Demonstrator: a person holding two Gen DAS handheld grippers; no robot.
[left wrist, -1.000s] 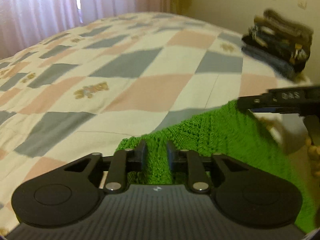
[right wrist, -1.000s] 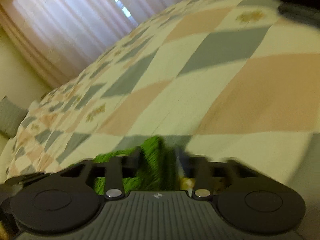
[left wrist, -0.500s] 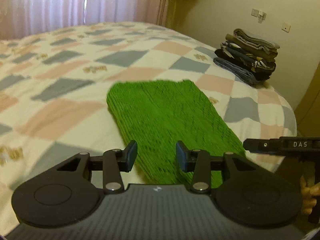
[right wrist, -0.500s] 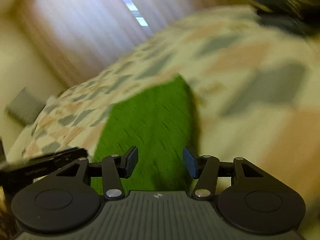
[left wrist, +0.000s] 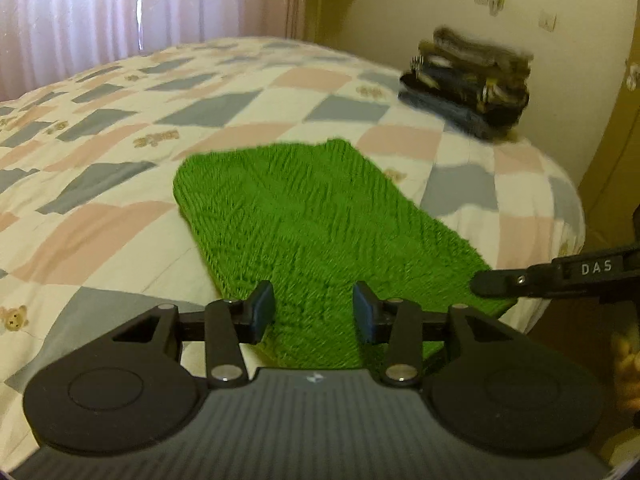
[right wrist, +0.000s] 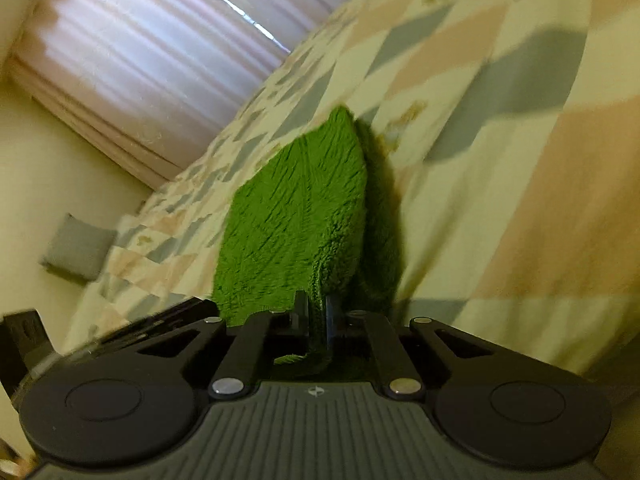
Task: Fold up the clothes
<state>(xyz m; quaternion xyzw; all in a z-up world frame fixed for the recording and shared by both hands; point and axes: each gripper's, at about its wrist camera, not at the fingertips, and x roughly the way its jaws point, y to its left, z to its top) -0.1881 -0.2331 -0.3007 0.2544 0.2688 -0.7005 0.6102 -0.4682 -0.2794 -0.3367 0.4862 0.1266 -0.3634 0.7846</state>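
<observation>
From my left camera the green knitted garment (left wrist: 320,224) lies as a long folded strip in the middle of the frame, running from the centre down to the bottom edge of the bed (left wrist: 120,216), whose checked quilt spreads bare to the left and toward the upper left up to the curtains (left wrist: 120,4). My left gripper (left wrist: 314,312) hangs over the garment's near end with its jaws spread and nothing pressed between them, the cloth showing through the gap. At the right edge of that frame my right gripper (left wrist: 480,282) reaches in to the garment's near right corner, just beside the bed's rounded edge. From my right camera that gripper (right wrist: 318,312) has its jaws pressed together, pinching a fold of the green cloth (right wrist: 304,208), which rises from the jaws as a lifted ridge up the centre of the frame. A stack of folded clothes (left wrist: 468,84) sits at the upper right near the wall, well apart from the garment, with open quilt between. The quilt on the right of the right camera's frame is bare too.
</observation>
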